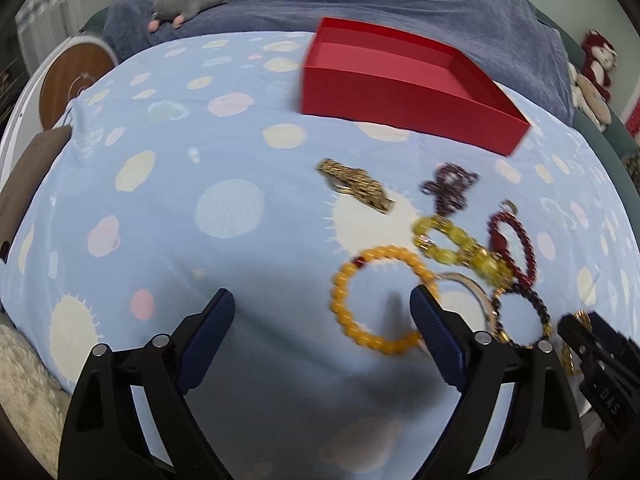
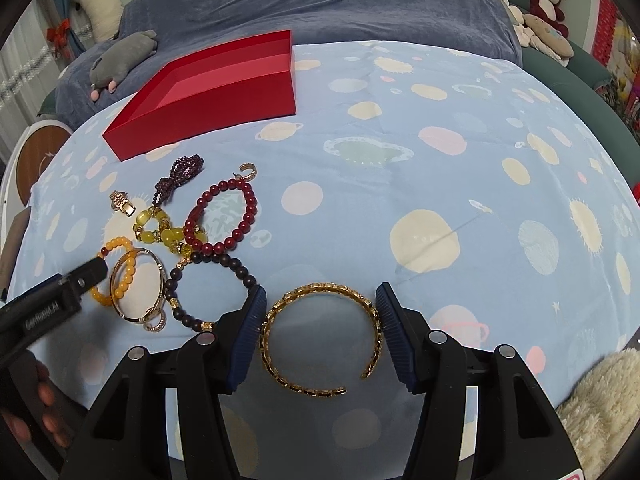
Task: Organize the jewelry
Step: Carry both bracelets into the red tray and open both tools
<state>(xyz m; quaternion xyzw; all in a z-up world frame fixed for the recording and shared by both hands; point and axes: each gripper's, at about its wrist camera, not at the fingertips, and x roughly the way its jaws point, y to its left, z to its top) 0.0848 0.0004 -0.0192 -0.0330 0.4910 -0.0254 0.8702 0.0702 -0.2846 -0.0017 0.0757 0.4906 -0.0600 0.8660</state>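
Observation:
An empty red box (image 1: 404, 92) stands at the back of the blue spotted cloth; it also shows in the right wrist view (image 2: 216, 92). A heap of bracelets lies in front of it: an orange bead bracelet (image 1: 340, 308), a yellow bead one (image 1: 460, 248), a dark red one (image 2: 224, 216), a black one (image 2: 216, 276), a purple one (image 2: 180, 176) and a gold watch band (image 1: 356, 184). My left gripper (image 1: 324, 308) is open, its right finger over the orange bracelet. My right gripper (image 2: 320, 300) is open around a gold open bangle (image 2: 320, 340) lying on the cloth.
A grey plush toy (image 1: 192, 0) lies on the dark blue blanket (image 2: 320, 4) behind the cloth. Stuffed toys (image 2: 544, 0) sit at the back right. A fluffy cream rug (image 2: 600, 408) is at the right edge. A round wooden object (image 1: 76, 80) stands at the left.

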